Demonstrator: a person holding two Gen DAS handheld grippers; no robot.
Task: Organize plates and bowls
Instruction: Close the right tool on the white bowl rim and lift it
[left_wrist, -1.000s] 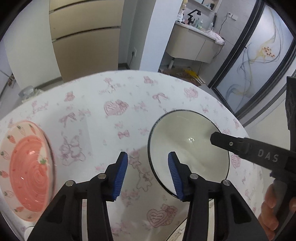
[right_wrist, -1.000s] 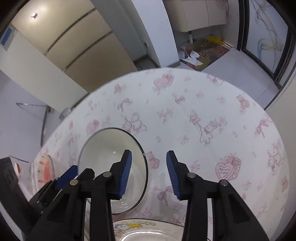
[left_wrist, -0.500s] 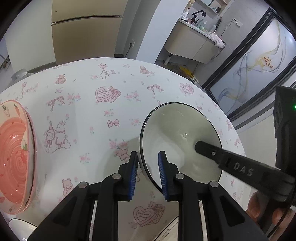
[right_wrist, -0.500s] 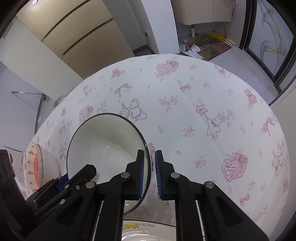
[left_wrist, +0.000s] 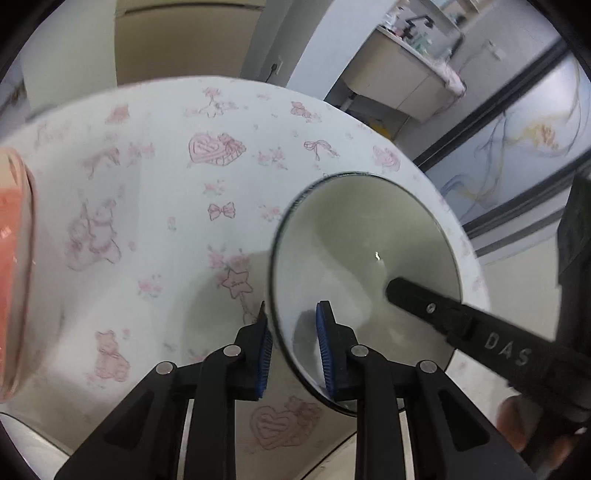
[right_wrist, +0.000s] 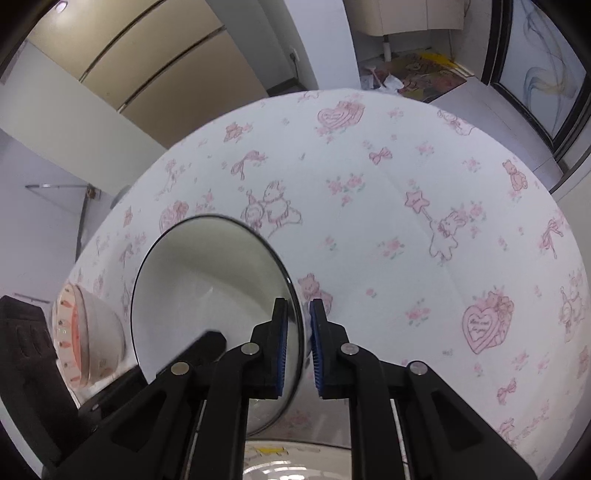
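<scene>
A white bowl (left_wrist: 365, 258) with a thin dark rim sits right of centre on the pink-printed tablecloth (left_wrist: 166, 221). My left gripper (left_wrist: 295, 350) is shut on the bowl's near-left rim, one blue pad outside the wall and one inside. In the right wrist view, my right gripper (right_wrist: 298, 347) pinches the right rim of the same bowl (right_wrist: 207, 288), blue pads tight on the wall. The right gripper's black finger (left_wrist: 461, 325) reaches into the bowl in the left wrist view. I cannot tell whether the bowl rests on the cloth.
A pink strawberry-patterned bowl (left_wrist: 14, 266) stands at the far left, also seen as the pink bowl (right_wrist: 85, 332) beside the white one. A cartoon-printed plate (right_wrist: 295, 458) lies at the near edge under the grippers. A hand (left_wrist: 517, 424) holds the right gripper.
Both grippers stood open around the bowl's rim a second ago and have closed on it, left on the left rim, right on the right rim. The views have shifted slightly.
</scene>
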